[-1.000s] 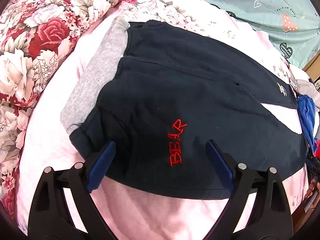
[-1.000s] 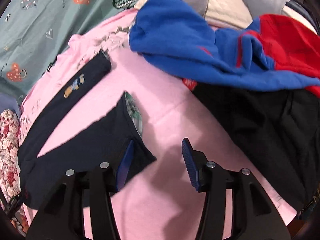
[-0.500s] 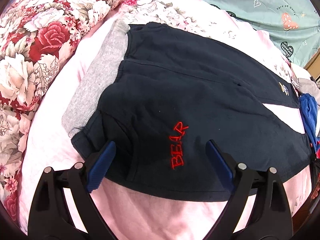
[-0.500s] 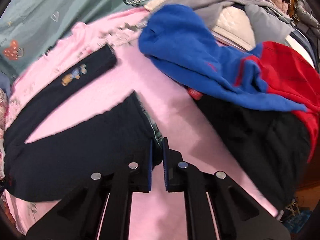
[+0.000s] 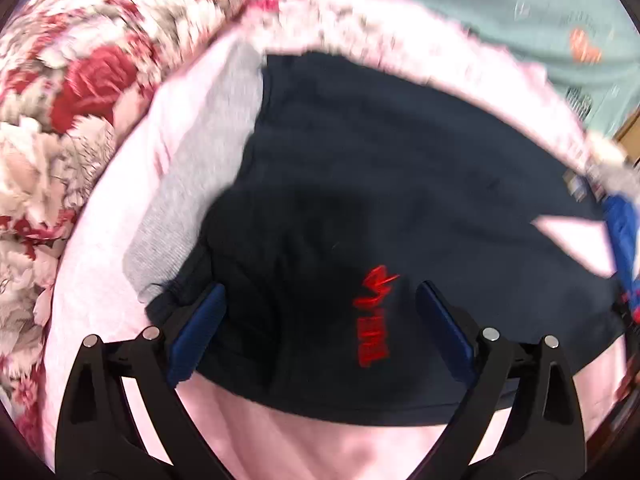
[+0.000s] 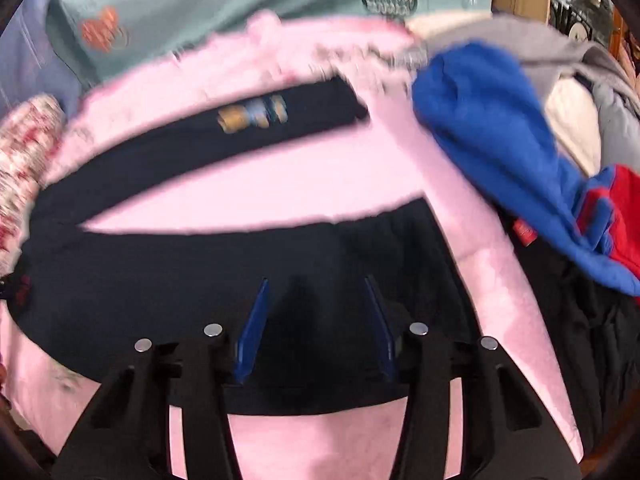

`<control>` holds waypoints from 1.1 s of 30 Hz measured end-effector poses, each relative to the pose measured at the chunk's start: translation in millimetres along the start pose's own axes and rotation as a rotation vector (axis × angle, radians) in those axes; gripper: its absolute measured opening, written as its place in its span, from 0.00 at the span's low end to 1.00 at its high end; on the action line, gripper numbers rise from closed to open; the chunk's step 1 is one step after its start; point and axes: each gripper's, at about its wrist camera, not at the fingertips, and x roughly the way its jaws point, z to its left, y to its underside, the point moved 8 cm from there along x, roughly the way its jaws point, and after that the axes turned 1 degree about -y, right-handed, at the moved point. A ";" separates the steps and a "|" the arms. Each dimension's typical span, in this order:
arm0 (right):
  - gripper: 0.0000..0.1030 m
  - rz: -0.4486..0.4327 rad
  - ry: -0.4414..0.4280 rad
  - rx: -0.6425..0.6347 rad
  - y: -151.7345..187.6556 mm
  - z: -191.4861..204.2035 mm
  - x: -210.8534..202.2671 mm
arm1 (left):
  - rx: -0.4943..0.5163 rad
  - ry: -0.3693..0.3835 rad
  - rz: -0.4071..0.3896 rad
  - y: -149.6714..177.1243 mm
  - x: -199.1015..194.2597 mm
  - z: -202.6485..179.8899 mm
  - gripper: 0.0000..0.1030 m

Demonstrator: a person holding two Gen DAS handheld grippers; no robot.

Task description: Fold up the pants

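Dark navy pants (image 5: 380, 184) with a grey waistband (image 5: 200, 168) and red lettering (image 5: 374, 316) lie flat on a pink sheet (image 5: 320, 448). My left gripper (image 5: 320, 312) is open over the waist end, its blue pads either side of the fabric near the near edge. In the right wrist view the two legs (image 6: 180, 272) spread in a V, the far one with a yellow-blue patch (image 6: 252, 116). My right gripper (image 6: 316, 304) is open over the near leg, close to its cuff. Both views are motion-blurred.
A floral quilt (image 5: 60, 100) lies at the left. A teal printed cover (image 6: 200, 4) lies beyond the sheet. A blue and red garment (image 6: 500, 140), grey clothes (image 6: 560, 60) and a black garment (image 6: 580, 340) pile at the right.
My right gripper, shut at the near leg's cuff half a second ago, is now open and over the leg. The left gripper shifted a little forward; it stays open.
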 end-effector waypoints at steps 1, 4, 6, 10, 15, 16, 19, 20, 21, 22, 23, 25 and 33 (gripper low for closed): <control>0.47 0.035 0.046 0.028 4.4 -17.6 9.5 | 0.018 -0.013 0.005 2.3 5.0 1.3 0.94; 0.44 -0.005 0.016 0.180 3.9 -63.7 4.1 | 0.046 -0.011 -0.009 2.1 2.0 2.2 0.94; 0.38 -0.015 0.036 0.237 -1.6 -82.1 -2.4 | 0.035 -0.011 -0.008 -1.2 -4.3 3.7 0.94; 0.50 -0.122 0.071 0.089 -48.0 -52.5 -21.5 | 0.039 0.008 -0.140 -38.4 -42.1 -0.6 0.94; 0.72 -0.234 0.038 0.002 -135.6 -0.7 -1.6 | -0.046 -0.002 -0.212 -111.2 -59.1 1.9 0.94; 0.75 -0.239 0.019 -0.029 -155.9 20.5 9.9 | -0.051 0.019 -0.218 -124.0 -58.9 -1.1 0.94; 0.76 -0.244 -0.073 -0.108 -189.4 69.0 33.3 | -0.022 0.014 -0.237 -155.9 -46.5 -6.0 0.95; 0.77 -0.241 -0.101 -0.143 -194.4 85.5 37.7 | -0.013 0.003 -0.235 -166.7 -35.3 -6.9 0.96; 0.78 -0.238 -0.124 -0.171 -201.3 100.7 45.8 | 0.003 -0.008 -0.217 -172.9 -23.2 -3.7 0.96; 0.82 -0.234 -0.160 -0.208 -203.6 120.0 55.6 | 0.010 -0.057 -0.165 -178.8 -0.1 5.7 0.96; 0.83 -0.229 -0.180 -0.238 -203.9 133.2 64.2 | 0.006 -0.100 -0.114 -179.9 17.0 13.8 0.96; 0.83 -0.213 -0.165 -0.338 -202.8 161.0 84.8 | -0.038 -0.191 0.011 -170.3 45.4 31.0 0.96; 0.83 -0.186 -0.148 -0.384 -202.8 164.3 123.4 | -0.105 -0.209 -0.015 -160.3 46.8 54.8 0.96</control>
